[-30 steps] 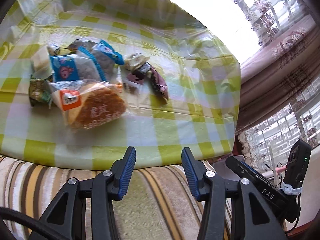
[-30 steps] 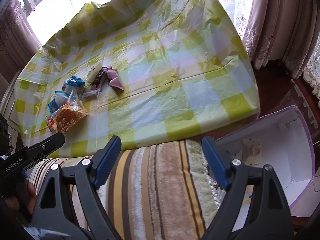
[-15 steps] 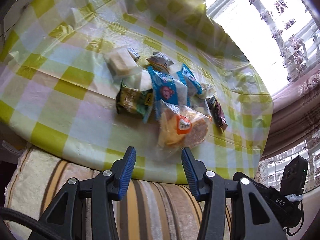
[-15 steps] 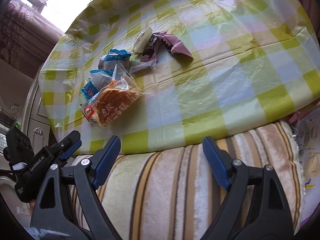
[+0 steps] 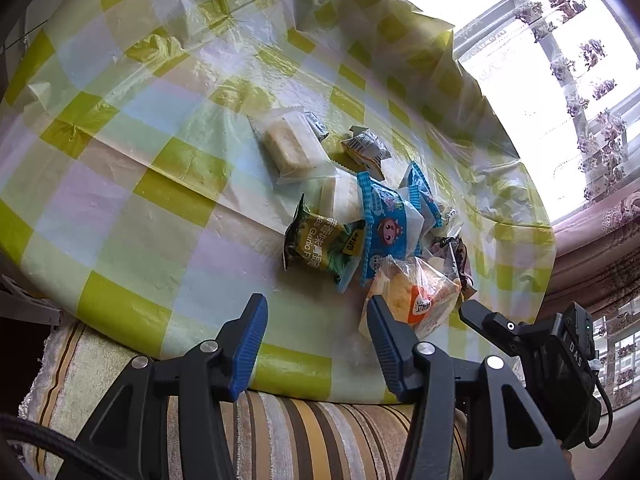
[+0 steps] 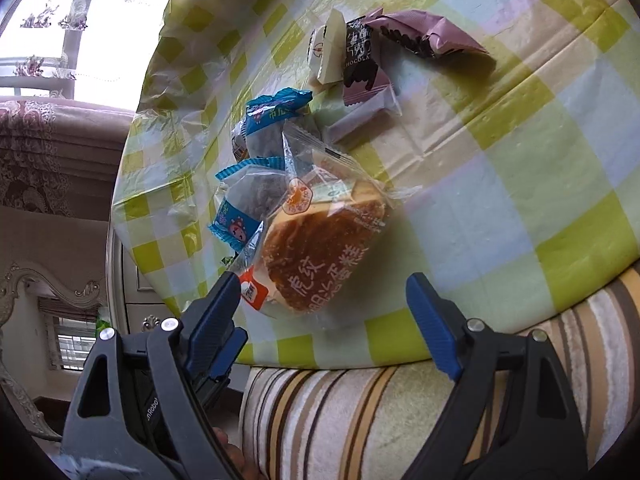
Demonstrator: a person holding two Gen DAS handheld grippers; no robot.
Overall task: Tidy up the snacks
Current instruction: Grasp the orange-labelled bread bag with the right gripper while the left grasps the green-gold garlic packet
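Note:
Snacks lie heaped on a green-checked tablecloth. A clear-wrapped brown cake sits nearest, with blue packets behind it and chocolate bars farther back. The left wrist view shows the same cake, a green garlic packet, a blue packet and a pale cake. My left gripper hovers at the table's near edge, jaws opening, nothing between them. My right gripper stands open and wide just short of the brown cake, holding nothing.
A striped plush cover runs along the table's near edge under both grippers. Curtains and a bright window stand behind the table. The tablecloth stretches bare to the right of the heap.
Both grippers have swung in toward the snack heap and sunk lower; the brown cake now looms large before the right one. The left jaws have parted slightly.

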